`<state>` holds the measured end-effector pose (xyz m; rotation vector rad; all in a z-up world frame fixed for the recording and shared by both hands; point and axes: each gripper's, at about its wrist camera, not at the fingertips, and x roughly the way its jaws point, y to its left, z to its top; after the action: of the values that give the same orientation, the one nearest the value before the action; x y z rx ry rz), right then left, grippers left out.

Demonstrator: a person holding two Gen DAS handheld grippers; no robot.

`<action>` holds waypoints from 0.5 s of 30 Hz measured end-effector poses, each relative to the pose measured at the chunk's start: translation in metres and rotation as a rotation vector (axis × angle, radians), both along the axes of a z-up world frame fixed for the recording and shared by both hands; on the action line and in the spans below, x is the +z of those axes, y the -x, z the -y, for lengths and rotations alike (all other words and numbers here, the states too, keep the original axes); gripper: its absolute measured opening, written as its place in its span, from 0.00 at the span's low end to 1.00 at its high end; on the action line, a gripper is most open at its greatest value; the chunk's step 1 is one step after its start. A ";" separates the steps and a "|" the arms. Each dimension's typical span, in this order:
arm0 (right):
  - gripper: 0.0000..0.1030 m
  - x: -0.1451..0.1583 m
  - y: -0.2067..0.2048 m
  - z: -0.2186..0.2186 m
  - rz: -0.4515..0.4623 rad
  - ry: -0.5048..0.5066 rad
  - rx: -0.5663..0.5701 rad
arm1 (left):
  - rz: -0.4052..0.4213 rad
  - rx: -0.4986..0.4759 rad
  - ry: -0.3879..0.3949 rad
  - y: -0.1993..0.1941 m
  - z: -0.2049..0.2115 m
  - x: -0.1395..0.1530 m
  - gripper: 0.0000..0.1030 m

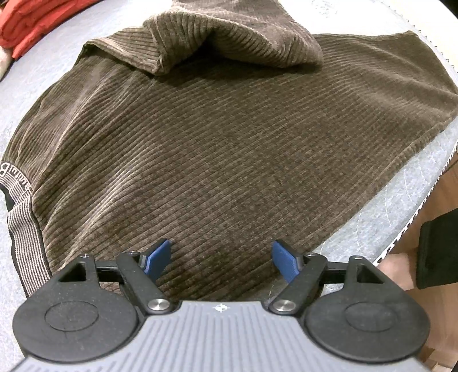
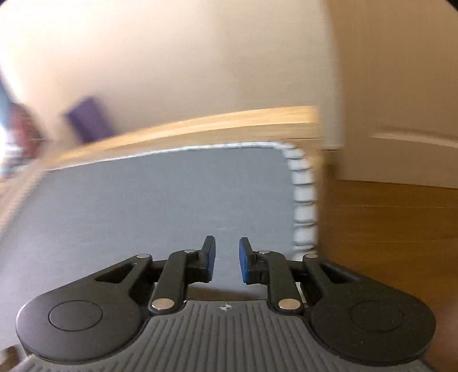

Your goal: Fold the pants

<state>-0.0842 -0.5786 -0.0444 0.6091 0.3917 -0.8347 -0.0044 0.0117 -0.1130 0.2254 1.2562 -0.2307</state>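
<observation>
In the left wrist view the brown corduroy pants (image 1: 217,160) lie spread over the grey mattress (image 1: 380,229), a loose bunched fold (image 1: 229,40) at their far end and a striped waistband (image 1: 24,229) at the edge off to one side; the left gripper (image 1: 221,256) hangs just above the near edge of the pants with its jaws wide apart and nothing between them. A red garment (image 1: 31,25) sits well beyond the pants, at the far corner. In the right wrist view, which is smeared by motion, the right gripper (image 2: 227,260) stands over bare mattress with its jaws a little apart and empty; the pants do not show there. The fold looks partly made, with both grippers free, so the step in hand seems to be a re-grasp: next, each gripper needs an edge of the pants to pinch before the cloth can be carried over
</observation>
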 end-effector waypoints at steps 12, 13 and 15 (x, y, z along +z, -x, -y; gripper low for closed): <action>0.55 -0.030 -0.092 -0.020 -0.007 -0.104 0.280 | -0.004 -0.005 0.019 -0.005 0.005 0.000 0.81; 0.55 -0.030 -0.099 -0.019 -0.012 -0.116 0.291 | -0.003 -0.002 0.022 -0.006 0.004 0.000 0.81; 0.57 -0.035 -0.111 -0.013 -0.015 -0.115 0.297 | -0.005 0.006 0.023 -0.008 0.001 0.001 0.81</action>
<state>0.0266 -0.5654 -0.0792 0.6332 0.5320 -0.5351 0.0035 0.0106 -0.1125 0.2009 1.2581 -0.2402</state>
